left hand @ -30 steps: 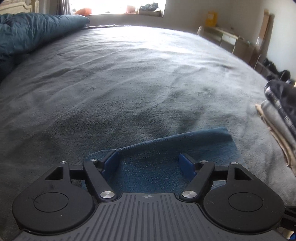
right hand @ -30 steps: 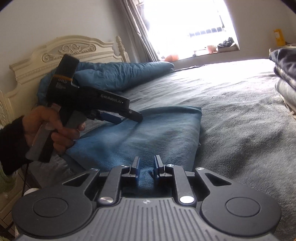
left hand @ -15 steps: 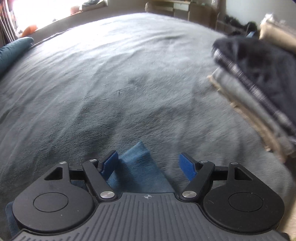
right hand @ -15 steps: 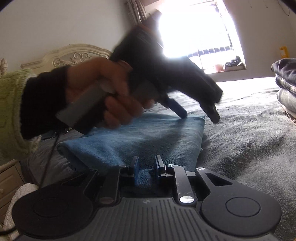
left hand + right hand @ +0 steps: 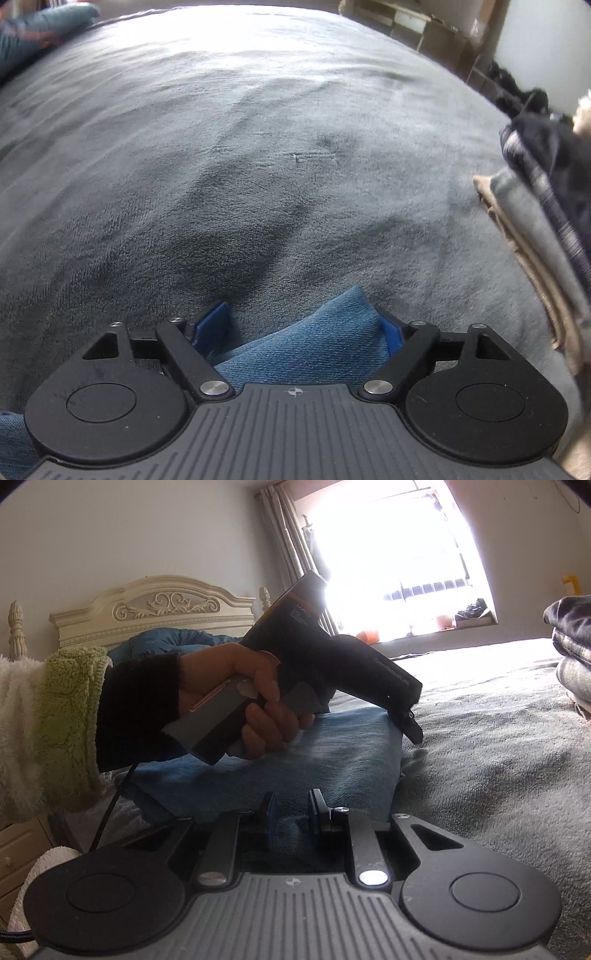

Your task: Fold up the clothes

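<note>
Left tongs (image 5: 301, 328) are spreading at this moment, angled down at the far corner of the jeans (image 5: 314, 350); that denim corner sits between the 2 blue pads, against the right pad (image 5: 388, 334), clear of the left one, so not pinched. Right tongs (image 5: 291, 818) are nearly pressed together, pinching the near edge of the jeans, denim bunched between the pads.

Jeans lie already folded into a thick blue slab on the grey bed (image 5: 258, 166), stretching from the right tongs away to the left tongs. Seen from the right wrist, the person's hand (image 5: 240, 701) grips the left tool's handle above the slab, tip just past its far edge. Stack of folded clothes (image 5: 546, 206) sits near, to the right of the left tongs.

Step, as judged: setting up for another fold or a lift of the slab, left side getting its grip. Next move needs the left tongs to close on the corner, catching all layers, while the right holds its pinch. Risk: only the top layer is caught and the fold opens.
</note>
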Motion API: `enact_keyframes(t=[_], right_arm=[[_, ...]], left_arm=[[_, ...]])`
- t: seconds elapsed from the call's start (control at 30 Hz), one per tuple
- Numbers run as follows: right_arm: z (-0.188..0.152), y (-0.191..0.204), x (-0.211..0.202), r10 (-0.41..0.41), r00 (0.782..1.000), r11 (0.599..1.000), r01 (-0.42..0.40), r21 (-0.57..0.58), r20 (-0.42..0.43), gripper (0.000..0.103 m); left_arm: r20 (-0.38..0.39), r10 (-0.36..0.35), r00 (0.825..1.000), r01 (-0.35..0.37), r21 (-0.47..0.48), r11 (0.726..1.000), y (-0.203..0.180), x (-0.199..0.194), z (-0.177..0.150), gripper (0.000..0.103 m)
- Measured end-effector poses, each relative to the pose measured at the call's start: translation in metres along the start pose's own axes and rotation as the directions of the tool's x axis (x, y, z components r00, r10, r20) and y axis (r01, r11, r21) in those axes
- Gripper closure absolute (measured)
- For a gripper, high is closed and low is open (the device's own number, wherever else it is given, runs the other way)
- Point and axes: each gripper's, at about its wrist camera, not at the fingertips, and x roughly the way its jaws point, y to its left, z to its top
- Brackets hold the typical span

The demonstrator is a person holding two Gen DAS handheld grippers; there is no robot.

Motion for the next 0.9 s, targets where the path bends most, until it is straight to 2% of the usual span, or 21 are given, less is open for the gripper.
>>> enact_keyframes(t=[0.1,0.23,0.33,0.43,0.53,0.63,0.73,0.9], right_arm=[[0.001,-0.002,0.000,-0.003,1.000,1.000,0.003,-0.004,0.002,0.083],[0.001,-0.004,0.000,-0.003,1.000,1.000,0.003,0.003,0.002,0.083],[0.002,-0.004,0.002,0.000,1.000,1.000,0.000,0.008,0.002,0.083],[0.001,-0.003,0.002,0.000,1.000,1.000,0.000,0.008,0.003,0.083],[0.001,-0.002,0.001,-0.001,1.000,1.000,0.001,0.006,0.006,0.083],[0.000,-0.002,0.002,-0.002,1.000,1.000,0.002,0.007,0.013,0.083],[-0.002,-0.001,0.001,-0.006,1.000,1.000,0.006,0.003,0.024,0.083],[-0.003,-0.001,-0.002,-0.003,0.999,1.000,0.002,0.019,0.040,0.080]], left_arm=[[0.006,0.000,1.000,0.000,-0.032,0.999,0.002,0.002,0.004,0.020],[0.013,0.044,0.999,-0.044,-0.010,0.999,-0.002,0.009,0.010,0.020],[0.040,0.124,0.991,-0.125,0.024,0.992,-0.004,0.010,0.015,0.023],[0.084,0.270,0.959,-0.275,0.046,0.960,0.003,0.006,0.020,0.028],[0.117,0.265,0.957,-0.263,-0.039,0.964,0.021,-0.022,0.020,0.028],[0.206,0.249,0.946,-0.234,-0.096,0.968,0.029,-0.073,0.006,0.026],[0.296,0.234,0.926,-0.197,-0.147,0.969,0.034,-0.125,-0.013,0.021],[0.382,0.259,0.887,-0.162,-0.267,0.950,0.047,-0.198,-0.077,0.019]])
